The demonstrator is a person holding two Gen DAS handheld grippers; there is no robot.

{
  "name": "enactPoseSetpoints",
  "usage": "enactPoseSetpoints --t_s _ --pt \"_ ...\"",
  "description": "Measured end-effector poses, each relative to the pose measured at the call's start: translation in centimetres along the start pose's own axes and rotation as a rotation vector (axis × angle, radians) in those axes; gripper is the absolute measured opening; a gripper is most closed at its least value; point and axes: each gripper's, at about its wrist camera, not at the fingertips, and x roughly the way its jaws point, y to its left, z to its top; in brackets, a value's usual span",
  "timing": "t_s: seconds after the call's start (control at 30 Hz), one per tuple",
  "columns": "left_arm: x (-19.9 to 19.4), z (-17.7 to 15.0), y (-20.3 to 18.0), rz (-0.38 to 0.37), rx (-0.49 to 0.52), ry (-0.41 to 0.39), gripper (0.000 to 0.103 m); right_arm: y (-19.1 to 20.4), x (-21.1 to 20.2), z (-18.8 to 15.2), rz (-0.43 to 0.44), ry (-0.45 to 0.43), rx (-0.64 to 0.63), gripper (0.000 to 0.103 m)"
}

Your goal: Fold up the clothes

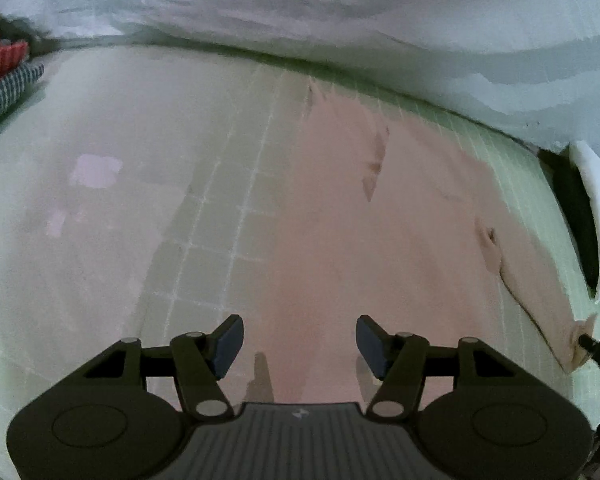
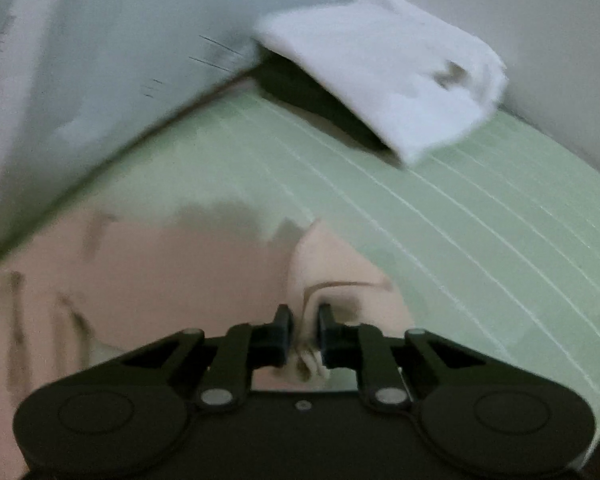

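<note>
A pale pink garment point(image 1: 340, 208) lies spread on the green gridded mat point(image 1: 220, 184). My left gripper point(image 1: 298, 346) hangs open just above the garment's near part, nothing between its fingers. In the right wrist view my right gripper point(image 2: 305, 330) is shut on a bunched corner of the pink garment point(image 2: 332, 276), lifted a little off the mat point(image 2: 460, 216). That same gripper tip point(image 1: 590, 344) shows at the far right of the left wrist view, pinching the garment's corner.
A light quilt with a carrot print point(image 1: 340, 20) borders the mat at the back. Red and checked folded clothes point(image 1: 4, 76) lie at the left edge. A white folded cloth point(image 2: 388, 80) rests on a dark item at the mat's back right corner.
</note>
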Motion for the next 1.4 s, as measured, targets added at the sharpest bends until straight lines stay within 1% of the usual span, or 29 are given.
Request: enactPoseSetpoints --t_s 0.07,0.13,0.2,0.23,0.27,0.3,0.33,0.37,0.4,0.47,0.53,0.63,0.73,0.87,0.93,1.03,1.13,1.2,1.3,1.37,1.4 --pt "-0.1 0.6 0.5 0.0 -0.006 -0.013 0.063 2.7 -0.6 0.5 0.072 -0.023 -0.007 0.015" --pt "0.1 0.9 1.1 0.001 -0.03 -0.014 0.063 6.3 -1.4 0.6 0.166 -0.037 -0.049 0.015" --pt "0.3 1.1 1.6 0.002 -0.053 -0.016 0.063 10.3 -2.3 0.2 0.29 -0.037 -0.104 0.015" --pt "0.3 1.1 1.9 0.002 -0.06 -0.015 0.063 12.1 -2.6 -0.1 0.377 -0.023 -0.146 0.015" --pt "0.4 0.9 2.0 0.002 -0.067 -0.01 0.063 14.0 -3.0 -0.6 0.472 -0.001 -0.206 0.019" --pt "0.5 0.7 2.1 0.001 -0.073 -0.004 0.063 15.4 -3.3 -1.2 0.526 0.014 -0.257 0.039" --pt "0.6 0.5 2.2 0.0 -0.081 0.0 0.063 16.7 -3.6 -1.7 0.562 0.028 -0.309 0.052" --pt "0.6 0.4 2.3 -0.006 -0.092 0.004 0.063 17.7 -3.9 -2.3 0.557 0.035 -0.361 0.078" --pt "0.6 0.2 2.4 -0.011 -0.102 0.007 0.065 18.5 -4.1 -2.8 0.547 0.036 -0.408 0.087" --pt "0.5 -0.1 2.4 -0.022 -0.125 0.001 0.07 18.8 -4.4 -3.6 0.497 0.015 -0.477 0.087" --pt "0.4 -0.4 2.2 -0.021 -0.145 -0.013 0.07 18.1 -4.0 -3.8 0.436 0.018 -0.5 0.088" --pt "0.5 -0.7 1.7 -0.014 -0.165 -0.027 0.07 15.9 -3.1 -3.6 0.353 0.031 -0.466 0.09" --pt "0.9 -0.9 0.5 -0.01 -0.149 -0.038 0.07 13.0 -2.2 -2.9 0.271 0.049 -0.419 0.092" --pt "1.2 -0.8 -2.3 -0.056 -0.081 -0.072 0.066 9.6 -0.9 -2.1 0.208 0.084 -0.364 0.092" --pt "1.7 -0.3 -4.2 -0.089 -0.037 -0.085 0.058 8.5 0.0 -1.5 0.18 0.09 -0.348 0.092" --pt "3.2 0.5 -6.9 -0.117 0.009 -0.067 0.056 7.0 1.4 -0.4 0.141 0.097 -0.333 0.092" --pt "5.0 1.3 -9.6 -0.133 0.052 -0.037 0.057 5.6 3.1 0.7 0.123 0.116 -0.312 0.092" --pt "6.4 1.7 -11.4 -0.123 0.084 -0.006 0.058 4.7 3.9 1.3 0.114 0.128 -0.304 0.092" --pt "8.5 1.9 -13.4 -0.071 0.173 0.04 0.057 4.0 5.2 1.6 0.105 0.155 -0.29 0.092" --pt "9.2 1.8 -13.9 -0.033 0.222 0.054 0.042 3.7 5.9 1.7 0.099 0.176 -0.277 0.092" --pt "9.4 1.7 -13.9 -0.015 0.241 0.058 0.021 3.7 6.2 1.7 0.098 0.182 -0.273 0.092"
